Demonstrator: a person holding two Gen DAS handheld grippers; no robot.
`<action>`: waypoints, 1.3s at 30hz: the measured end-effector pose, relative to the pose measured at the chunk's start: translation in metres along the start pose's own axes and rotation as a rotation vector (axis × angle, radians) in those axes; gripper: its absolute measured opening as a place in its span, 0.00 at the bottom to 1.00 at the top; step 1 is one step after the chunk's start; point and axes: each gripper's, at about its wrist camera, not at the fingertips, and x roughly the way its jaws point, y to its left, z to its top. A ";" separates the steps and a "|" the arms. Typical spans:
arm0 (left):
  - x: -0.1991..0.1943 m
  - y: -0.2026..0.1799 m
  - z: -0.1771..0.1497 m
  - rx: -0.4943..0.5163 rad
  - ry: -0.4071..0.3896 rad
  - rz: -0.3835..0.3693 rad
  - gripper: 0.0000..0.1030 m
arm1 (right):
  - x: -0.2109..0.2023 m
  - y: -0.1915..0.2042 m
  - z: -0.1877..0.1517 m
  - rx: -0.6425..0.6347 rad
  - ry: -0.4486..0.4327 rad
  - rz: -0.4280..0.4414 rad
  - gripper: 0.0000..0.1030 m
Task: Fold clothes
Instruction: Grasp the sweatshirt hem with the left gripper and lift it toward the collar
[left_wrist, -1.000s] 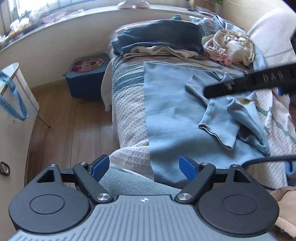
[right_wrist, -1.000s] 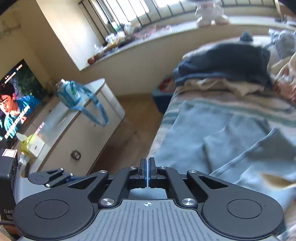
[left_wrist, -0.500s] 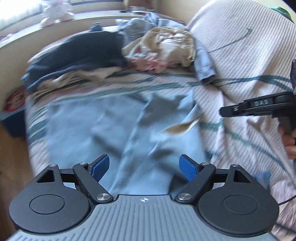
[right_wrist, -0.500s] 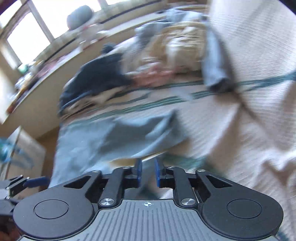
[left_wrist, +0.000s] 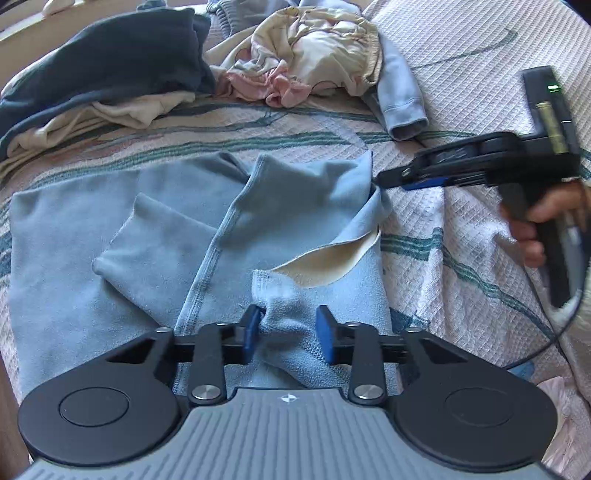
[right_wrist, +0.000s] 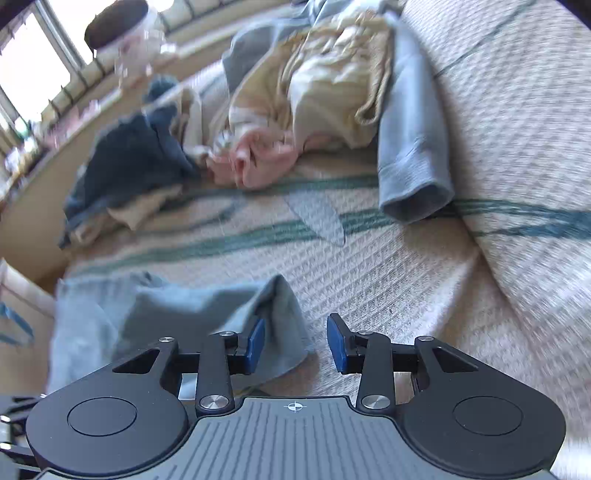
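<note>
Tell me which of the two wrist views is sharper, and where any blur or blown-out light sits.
Left wrist view: sharp, the light blue garment and the right gripper crisp, only fisheye bending at the edges. Right wrist view: motion-smeared across the bedspread and the clothes pile, with the window at upper left blown out white.

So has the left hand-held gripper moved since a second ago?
Yes. The left hand-held gripper has swung right, away from the floor, and down onto the light blue garment.
</note>
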 end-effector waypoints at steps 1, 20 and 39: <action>-0.001 0.000 0.000 -0.003 -0.002 -0.001 0.23 | 0.006 0.000 0.000 0.000 0.007 0.000 0.36; -0.113 0.028 -0.049 -0.138 -0.177 0.019 0.09 | -0.049 0.090 0.026 -0.157 -0.110 0.150 0.05; -0.157 0.123 -0.120 -0.426 -0.165 0.135 0.22 | 0.070 0.318 0.027 -0.383 0.050 0.246 0.05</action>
